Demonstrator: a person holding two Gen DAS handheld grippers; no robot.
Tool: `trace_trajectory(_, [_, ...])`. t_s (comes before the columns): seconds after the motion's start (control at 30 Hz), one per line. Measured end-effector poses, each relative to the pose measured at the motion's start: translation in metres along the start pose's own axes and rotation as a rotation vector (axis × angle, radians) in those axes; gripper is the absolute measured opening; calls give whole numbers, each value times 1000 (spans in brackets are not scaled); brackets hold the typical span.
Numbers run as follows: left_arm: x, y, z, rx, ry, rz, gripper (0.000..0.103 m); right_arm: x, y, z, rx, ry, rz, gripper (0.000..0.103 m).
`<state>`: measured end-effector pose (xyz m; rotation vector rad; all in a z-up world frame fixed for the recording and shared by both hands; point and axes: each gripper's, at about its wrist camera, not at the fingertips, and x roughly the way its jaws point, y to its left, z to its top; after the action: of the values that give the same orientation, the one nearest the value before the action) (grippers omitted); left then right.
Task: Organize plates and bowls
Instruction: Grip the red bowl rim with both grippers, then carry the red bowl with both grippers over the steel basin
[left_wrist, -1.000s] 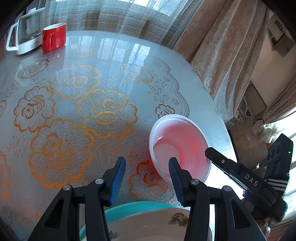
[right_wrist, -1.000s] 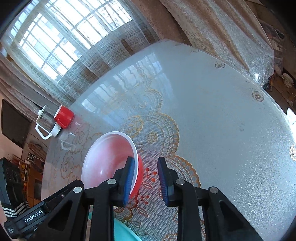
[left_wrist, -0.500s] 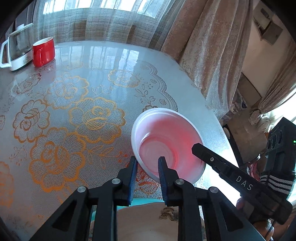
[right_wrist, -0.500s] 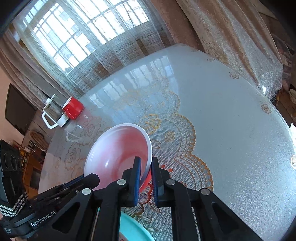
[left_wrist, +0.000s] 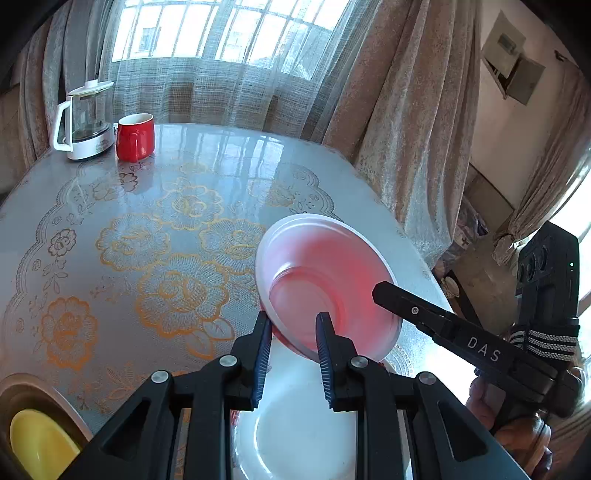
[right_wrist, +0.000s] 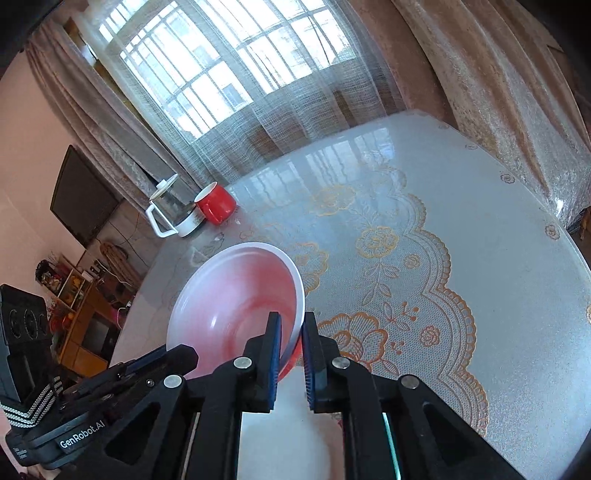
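Note:
A bowl (left_wrist: 325, 284), white inside with a red glow and red outside, hangs tilted above the lace-patterned table (left_wrist: 147, 229). My left gripper (left_wrist: 293, 325) is shut on its near rim, one pad outside the wall and one inside. My right gripper (right_wrist: 291, 325) is shut on the rim of the same bowl (right_wrist: 229, 295) at its right side. Directly below the bowl lies a white plate (left_wrist: 295, 424), partly hidden by the gripper bodies. In the right wrist view a teal rim (right_wrist: 386, 424) shows beside that plate (right_wrist: 280, 424).
A yellow bowl (left_wrist: 37, 439) sits inside a grey dish at the near left. A glass kettle (left_wrist: 83, 122) and a red mug (left_wrist: 135, 136) stand at the far left of the table. Curtains hang behind, and the table's edge drops off to the right.
Both grippers closed on the bowl's rim, the left from wide open. The bowl then rose off the table with them, and the white plate came into view underneath.

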<state>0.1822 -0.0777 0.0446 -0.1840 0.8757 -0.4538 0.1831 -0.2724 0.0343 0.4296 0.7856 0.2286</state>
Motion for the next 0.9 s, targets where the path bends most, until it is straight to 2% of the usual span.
trace_trajectory(0.33, [-64, 48, -41, -46, -57, 73, 23, 13, 66, -31, -109, 79, 107, 11])
trace_trajectory(0.67, [-129, 126, -91, -183, -97, 159, 23, 50, 149, -74, -231, 200, 238, 11])
trace_trajectory(0.9, [-152, 162, -121, -251, -91, 189, 23, 72, 189, -100, -300, 276, 277, 11])
